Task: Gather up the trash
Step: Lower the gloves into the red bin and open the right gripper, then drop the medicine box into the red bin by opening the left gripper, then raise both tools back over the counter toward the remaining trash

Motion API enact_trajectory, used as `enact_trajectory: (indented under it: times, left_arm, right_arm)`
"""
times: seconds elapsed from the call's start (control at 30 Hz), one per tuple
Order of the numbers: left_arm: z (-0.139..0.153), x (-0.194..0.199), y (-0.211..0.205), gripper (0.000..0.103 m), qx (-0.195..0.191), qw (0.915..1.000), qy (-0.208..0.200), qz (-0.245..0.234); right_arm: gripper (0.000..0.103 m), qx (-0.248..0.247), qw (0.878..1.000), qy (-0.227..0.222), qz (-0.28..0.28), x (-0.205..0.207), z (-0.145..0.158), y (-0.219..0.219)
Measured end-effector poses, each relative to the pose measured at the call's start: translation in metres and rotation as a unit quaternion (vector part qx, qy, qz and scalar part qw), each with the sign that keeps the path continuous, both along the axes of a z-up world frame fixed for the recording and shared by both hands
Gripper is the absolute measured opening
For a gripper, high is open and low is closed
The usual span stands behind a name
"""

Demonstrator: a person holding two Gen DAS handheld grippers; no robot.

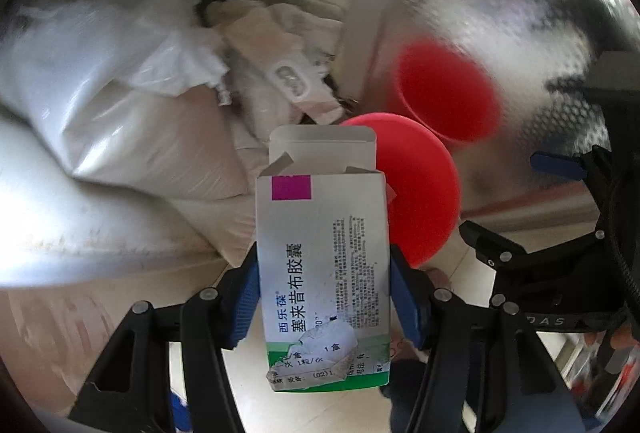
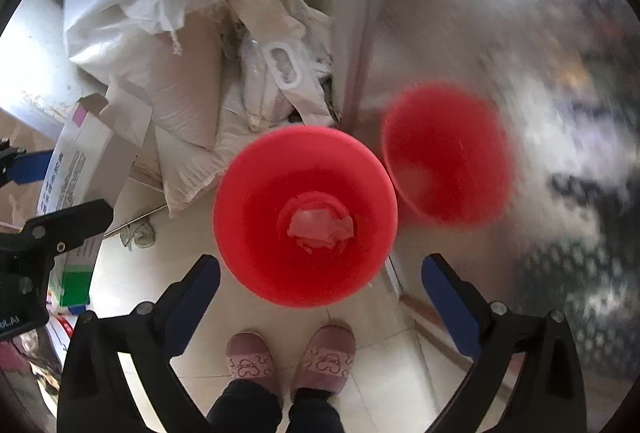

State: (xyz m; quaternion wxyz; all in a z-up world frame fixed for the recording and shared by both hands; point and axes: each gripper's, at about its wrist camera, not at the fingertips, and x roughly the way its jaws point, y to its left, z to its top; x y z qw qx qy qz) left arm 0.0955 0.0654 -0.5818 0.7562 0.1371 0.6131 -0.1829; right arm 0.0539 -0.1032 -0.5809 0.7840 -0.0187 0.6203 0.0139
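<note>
A: Left wrist view first. Our left gripper (image 1: 324,293) has its blue pads pressed against both sides of a small white medicine box (image 1: 324,273), so we are gripping it firmly. The box stands upright between the fingers, top flap open, a purple square near the top, a green band and a torn label at the bottom.

B: Agreed. Just past the box we see the red bin (image 1: 420,189) on the pale tiled floor (image 1: 312,409), partly hidden behind the box. To its right, a shiny metal panel (image 1: 520,13) carries a blurred red reflection of the bin.

A: In the right wrist view, our right gripper (image 2: 320,273) has its fingers spread wide with nothing between the pads. No earlier picture lets us say more than that.

B: Straight under it we look into the same red bin (image 2: 256,225), and a crumpled wad of paper (image 2: 320,227) lies at the bottom of it. The paper looks pinkish from the red walls.

A: Further out, we see white sacks and plastic bags (image 2: 152,45) heaped against the wall beyond the bin. At the left edge the box (image 2: 76,169) shows again, held by the left gripper (image 2: 52,193), beside the bin and not above its opening.

B: At the bottom we see the person's two pink slippers (image 2: 292,357) on the tiles, near the bin's rim.
</note>
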Motion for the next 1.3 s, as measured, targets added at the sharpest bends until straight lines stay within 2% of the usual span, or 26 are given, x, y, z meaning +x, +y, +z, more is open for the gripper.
enact_trajectory:
  times: [0.17, 0.3, 0.4, 0.47, 0.63, 0.67, 0.7, 0.73, 1.03, 1.3]
  left_arm:
    - [-0.018, 0.009, -0.019, 0.056, -0.01, 0.9984, 0.033, -0.045]
    - [-0.024, 0.012, -0.036, 0.056, -0.005, 0.997, 0.028, -0.073]
    - [-0.026, 0.014, -0.047, 0.056, -0.016, 0.9939, 0.038, -0.102]
    - [-0.026, 0.014, -0.052, 0.056, -0.015, 0.9937, 0.03, -0.107]
    - [-0.02, 0.016, -0.056, 0.059, -0.022, 0.9939, 0.008, -0.107]
    - [-0.02, 0.014, -0.057, 0.065, -0.023, 0.9937, 0.009, -0.11]
    - [-0.019, 0.013, -0.057, 0.079, -0.023, 0.9932, 0.013, -0.113]
    - [-0.019, 0.011, -0.057, 0.084, -0.021, 0.993, 0.014, -0.115]
    - [-0.012, 0.006, -0.043, 0.084, -0.015, 0.9948, 0.015, -0.1]
    - [0.041, -0.005, -0.018, 0.084, -0.016, 0.9979, 0.005, -0.062]
  right_arm:
    - [0.101, -0.002, 0.998, 0.017, -0.065, -0.009, -0.01, -0.012]
    - [0.101, -0.003, 0.994, 0.029, -0.103, -0.012, -0.015, -0.024]
    - [0.101, -0.008, 0.992, 0.029, -0.119, -0.014, -0.016, -0.033]
    - [0.101, -0.011, 0.992, 0.029, -0.124, -0.014, -0.015, -0.037]
    - [0.101, -0.017, 0.992, 0.031, -0.118, -0.016, -0.013, -0.04]
    - [0.101, -0.018, 0.993, 0.03, -0.116, -0.016, -0.012, -0.041]
    - [0.101, -0.02, 0.993, 0.029, -0.114, -0.016, -0.011, -0.043]
    - [0.101, -0.022, 0.993, 0.028, -0.114, -0.016, -0.011, -0.043]
    - [0.101, -0.02, 0.995, 0.026, -0.1, -0.017, -0.002, -0.036]
    - [0.101, -0.021, 0.998, 0.006, -0.051, -0.015, 0.048, -0.018]
